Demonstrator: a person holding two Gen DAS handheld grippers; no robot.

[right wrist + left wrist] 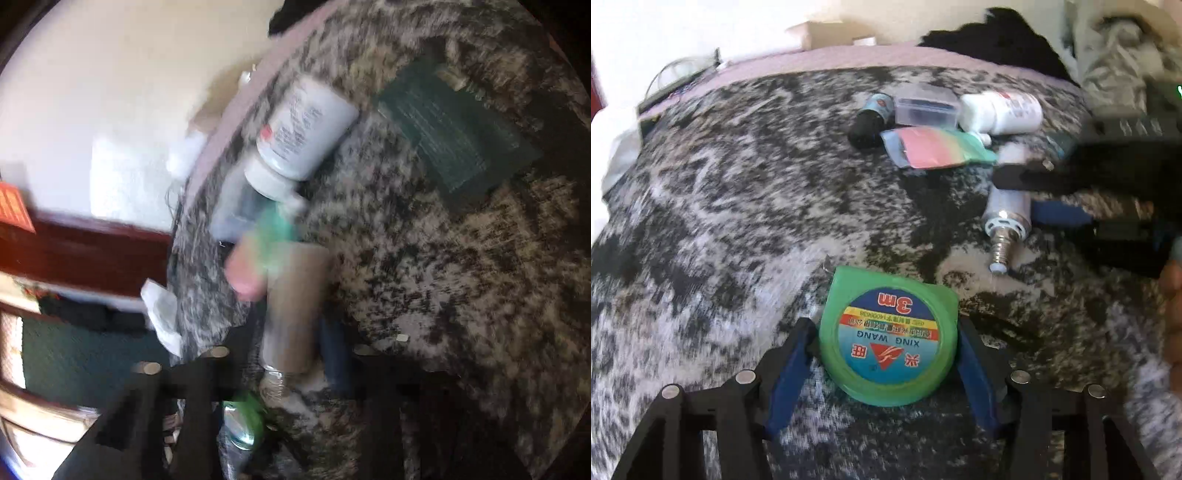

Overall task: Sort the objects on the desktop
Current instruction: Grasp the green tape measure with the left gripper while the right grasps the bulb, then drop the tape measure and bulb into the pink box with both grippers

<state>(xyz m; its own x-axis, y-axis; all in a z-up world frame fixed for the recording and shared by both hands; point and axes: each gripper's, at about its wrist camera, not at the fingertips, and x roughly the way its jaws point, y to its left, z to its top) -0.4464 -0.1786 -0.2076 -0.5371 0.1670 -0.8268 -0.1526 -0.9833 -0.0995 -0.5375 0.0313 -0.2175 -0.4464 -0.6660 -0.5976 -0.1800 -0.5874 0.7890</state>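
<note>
left hand-held gripper: jaws standing either side of the green tape measure; blue pads look to be touching its sides, so I'm reading it as clamped on it (left side contact is clearer than right).
tape measure: lying flat, label up, on the mottled grey-and-black blanket, sitting right between the left fingers, close to the camera.
right hand-held gripper: coming in from the right edge in the left wrist view, one black finger above and one blue pad below the metal tube.
metal tube: lying on its side between those fingers, threaded nozzle pointing toward the tape measure; right wrist view is too blurred to confirm pad contact (cannot tell whether gripped).
pile behind: white bottle, clear plastic box, small dark bottle, pink-green pouch, all touching, well apart from the tape measure.
</note>
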